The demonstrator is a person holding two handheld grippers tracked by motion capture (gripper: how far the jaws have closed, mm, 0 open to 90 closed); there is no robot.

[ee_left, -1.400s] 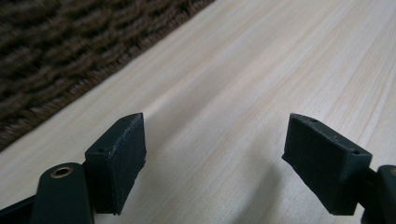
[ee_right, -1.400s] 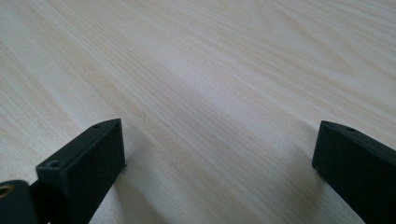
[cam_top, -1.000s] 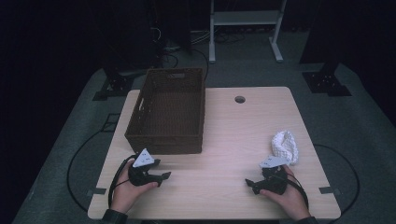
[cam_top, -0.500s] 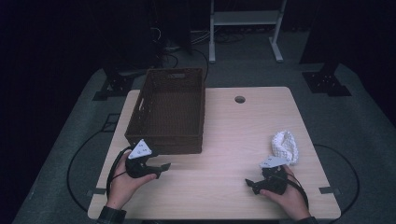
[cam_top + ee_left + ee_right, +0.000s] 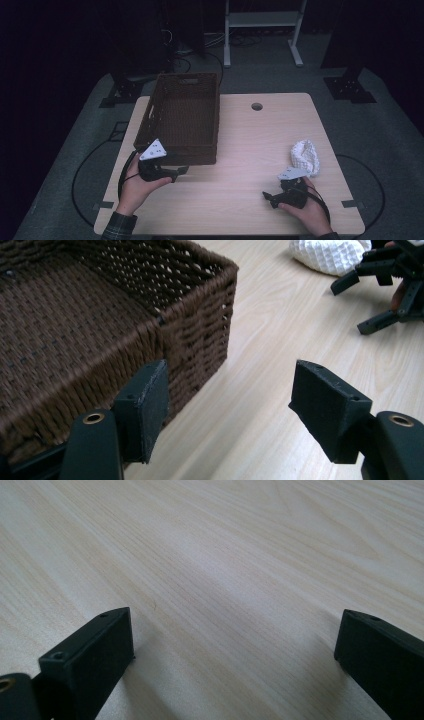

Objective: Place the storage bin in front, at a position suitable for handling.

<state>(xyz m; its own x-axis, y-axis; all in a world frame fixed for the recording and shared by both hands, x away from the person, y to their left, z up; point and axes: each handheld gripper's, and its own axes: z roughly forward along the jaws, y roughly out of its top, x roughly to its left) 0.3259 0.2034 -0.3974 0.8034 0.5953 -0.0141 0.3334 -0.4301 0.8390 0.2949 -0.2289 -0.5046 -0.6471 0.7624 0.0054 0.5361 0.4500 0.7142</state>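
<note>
Basket [image 5: 182, 117] w/ nothing inside; left tool [image 5: 181, 170] open by its corner, right tool [image 5: 267, 196] open, both holding nothing

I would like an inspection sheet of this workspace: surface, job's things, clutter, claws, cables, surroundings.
Surface: light wooden table, with a round hole near its far edge.
Job's things: brown woven basket at far left, nothing seen inside; white textured cloth bunched near the right edge.
Clutter: nothing seen.
Claws: left claw open, nothing between its jaws, held near the basket's near corner; right claw open over bare wood, the cloth behind it.
Cables: a black cable loops from the left claw; more cables on the floor behind the table.
Surroundings: dark room, grey carpet, white metal frame beyond the table.
</note>
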